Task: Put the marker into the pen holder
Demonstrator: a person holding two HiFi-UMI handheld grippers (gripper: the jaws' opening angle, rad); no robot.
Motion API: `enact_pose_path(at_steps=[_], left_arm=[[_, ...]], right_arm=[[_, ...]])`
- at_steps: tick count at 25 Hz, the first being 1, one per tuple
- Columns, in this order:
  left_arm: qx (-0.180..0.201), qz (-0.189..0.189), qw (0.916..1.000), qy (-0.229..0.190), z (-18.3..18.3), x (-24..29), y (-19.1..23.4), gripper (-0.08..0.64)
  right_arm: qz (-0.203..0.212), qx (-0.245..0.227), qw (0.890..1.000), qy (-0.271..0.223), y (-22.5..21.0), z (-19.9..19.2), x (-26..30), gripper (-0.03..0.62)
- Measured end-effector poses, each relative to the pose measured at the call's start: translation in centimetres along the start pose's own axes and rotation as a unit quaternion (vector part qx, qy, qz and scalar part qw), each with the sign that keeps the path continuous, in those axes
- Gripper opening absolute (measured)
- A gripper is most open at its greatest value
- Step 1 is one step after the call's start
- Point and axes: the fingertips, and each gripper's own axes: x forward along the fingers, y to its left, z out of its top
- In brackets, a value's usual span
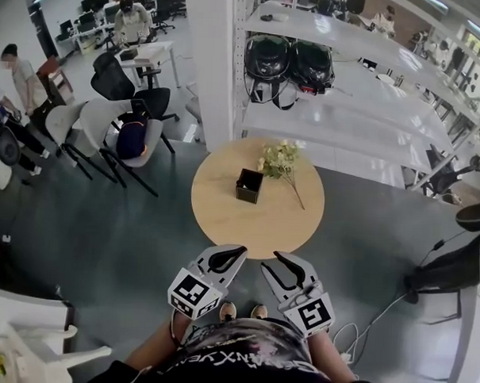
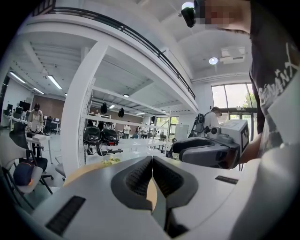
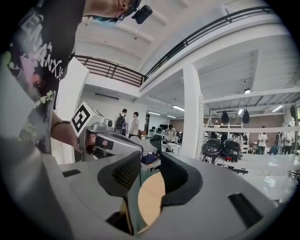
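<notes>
Round wooden table; flower sprig lying on it; two black helmets on white shelf behind.

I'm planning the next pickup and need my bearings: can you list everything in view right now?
table: one, round, light wood, just ahead of the grippers
pen holder: one, black, square, upright near the table's middle
flower sprig: one, pale yellow, lying on the table beside the pen holder, to its right
marker: none visible in any view
helmets: two, black, side by side on the white shelving behind the table
chairs: several, grey and black, at left
people: a few, far back
left gripper: grey, jaws together, empty
right gripper: grey, jaws apart, empty
</notes>
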Motion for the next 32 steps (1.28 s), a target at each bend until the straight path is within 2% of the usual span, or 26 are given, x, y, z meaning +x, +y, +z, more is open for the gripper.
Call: enact_pose_path(at_steps=[15,32], left_arm=[[0.011,0.011,0.9999,0.004,1.3,2.2,0.9,0.021],[0.012,0.021,0.9997,0.005,1.5,1.4,1.8,0.021]], right_arm=[[0.009,-0.02,1.0,-0.008,-1.9,0.4,0.1,0.002],[0.026,-0.017,0.999,-0.012,-1.6,1.2,0.8,0.0]])
